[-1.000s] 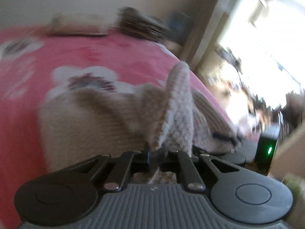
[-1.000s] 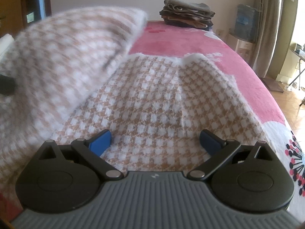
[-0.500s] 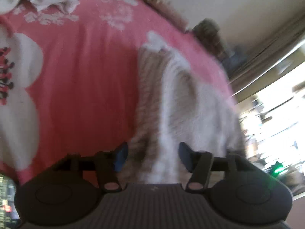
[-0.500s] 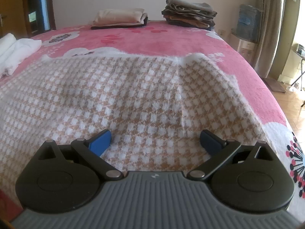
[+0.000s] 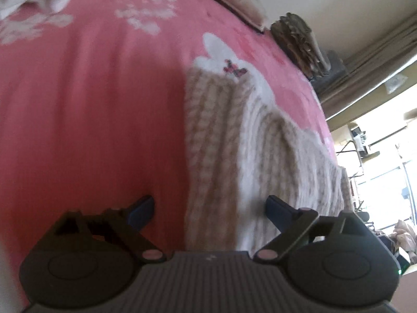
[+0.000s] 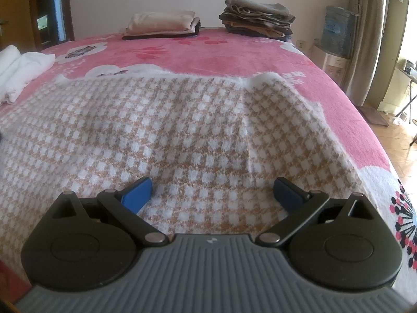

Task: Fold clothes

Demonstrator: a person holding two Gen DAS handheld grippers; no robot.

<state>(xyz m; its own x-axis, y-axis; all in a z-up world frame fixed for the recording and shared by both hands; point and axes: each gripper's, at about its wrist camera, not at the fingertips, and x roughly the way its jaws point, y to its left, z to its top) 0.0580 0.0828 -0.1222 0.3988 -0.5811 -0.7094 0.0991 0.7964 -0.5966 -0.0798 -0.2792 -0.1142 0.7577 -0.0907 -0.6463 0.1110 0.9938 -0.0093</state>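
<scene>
I had both grippers over the pink floral bedspread (image 6: 208, 52), and neither one held anything. My right gripper (image 6: 212, 193) was spread wide, its blue fingers (image 6: 136, 194) hovering just above the near part of the checked garment (image 6: 156, 135), a tan-and-white knit lying flat on the bed. From that side the garment's long axis ran across my view, left to right, with its far edge roughly parallel to the head of the bed and a raised crease running from the near edge up toward the far edge on the right. A small corner stood up a little at the far right end. My left gripper (image 5: 209, 210) was spread as well, tilted, with the same garment (image 5: 234, 143) stretching away from between its fingers toward the far end of the bed; that view was blurred, so I could not tell whether the fingers touched the cloth. Beyond the garment, at the head of the bed, sat a beige folded pile (image 6: 163, 23) and a darker folded stack (image 6: 258, 18), well apart from it. A rumpled white cloth (image 6: 18, 70) lay at the left edge.
</scene>
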